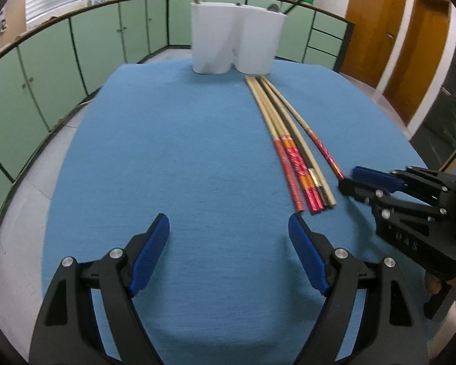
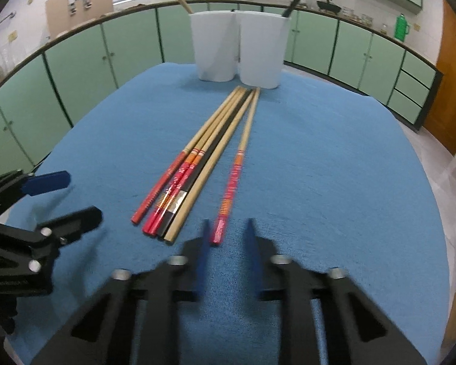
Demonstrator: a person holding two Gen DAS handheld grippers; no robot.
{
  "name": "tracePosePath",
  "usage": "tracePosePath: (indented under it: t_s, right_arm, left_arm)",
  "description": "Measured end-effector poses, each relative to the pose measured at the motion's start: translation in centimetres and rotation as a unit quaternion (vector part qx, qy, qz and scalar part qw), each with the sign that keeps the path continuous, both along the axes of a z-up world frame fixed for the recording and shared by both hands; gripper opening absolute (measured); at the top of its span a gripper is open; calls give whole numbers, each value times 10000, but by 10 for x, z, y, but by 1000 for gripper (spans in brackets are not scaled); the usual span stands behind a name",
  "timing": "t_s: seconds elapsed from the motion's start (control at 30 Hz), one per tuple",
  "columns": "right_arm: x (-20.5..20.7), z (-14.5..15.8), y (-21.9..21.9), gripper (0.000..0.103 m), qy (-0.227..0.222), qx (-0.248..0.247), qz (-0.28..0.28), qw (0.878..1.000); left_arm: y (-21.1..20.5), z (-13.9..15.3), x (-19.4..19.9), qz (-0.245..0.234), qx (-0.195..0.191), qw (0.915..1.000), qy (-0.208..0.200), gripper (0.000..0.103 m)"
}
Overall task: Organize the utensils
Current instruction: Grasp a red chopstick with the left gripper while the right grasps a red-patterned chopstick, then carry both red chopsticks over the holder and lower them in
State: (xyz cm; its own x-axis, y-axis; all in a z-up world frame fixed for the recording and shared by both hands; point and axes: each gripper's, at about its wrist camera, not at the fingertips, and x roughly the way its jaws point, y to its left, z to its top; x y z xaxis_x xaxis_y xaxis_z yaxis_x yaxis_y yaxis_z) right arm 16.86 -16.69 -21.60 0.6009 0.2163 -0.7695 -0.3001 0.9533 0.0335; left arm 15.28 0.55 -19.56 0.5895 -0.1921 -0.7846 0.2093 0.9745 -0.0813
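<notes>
Nearest the right wrist camera, the right tool hangs spread around the red end of 1 lone chopstick, not pinching it. Just left lies a bundle of 5 chopsticks on the blue-covered bench, tips toward the white twin-cup holder. Left tool spread wide.

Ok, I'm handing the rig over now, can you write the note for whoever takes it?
Left gripper: open, empty, low over the blue cloth.
Right gripper: open, empty, lined up on the near end of the lone chopstick.
Bundle of chopsticks lies just left of it.
Done: one stick stands in each cup of the white holder.
Left: the lone chopstick, then the bundle.
</notes>
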Motion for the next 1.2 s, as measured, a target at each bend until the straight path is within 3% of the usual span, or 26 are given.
tracePosePath:
  t_s: [0.53, 0.57, 0.67, 0.83, 1.0, 1.2]
  right_arm:
    - [0, -2, -25, 7, 23, 218, -18, 9998]
    - [0, -3, -26, 7, 23, 245, -19, 9997]
    - [0, -3, -28, 7, 36, 316, -18, 9995]
    - [1, -2, -32, 7, 85, 446, -20, 9990]
    - [0, 7, -35, 6, 61, 403, -28, 9992]
    - [-6, 50, -49, 6, -329, 291, 20, 9990]
  left_arm:
    - [-38, -10, 18, -101, 429, 9990, 36, 77]
    - [-38, -9, 18, -86, 427, 9990, 21, 75]
    - [-40, -7, 19, -116, 396, 9991, -49, 55]
    - [-47, -6, 18, -320, 145, 9993, -86, 9]
    - [-45, -4, 17, -321, 16, 9994, -93, 6]
    - [-32, 32, 6, -266, -93, 9984, -491, 5]
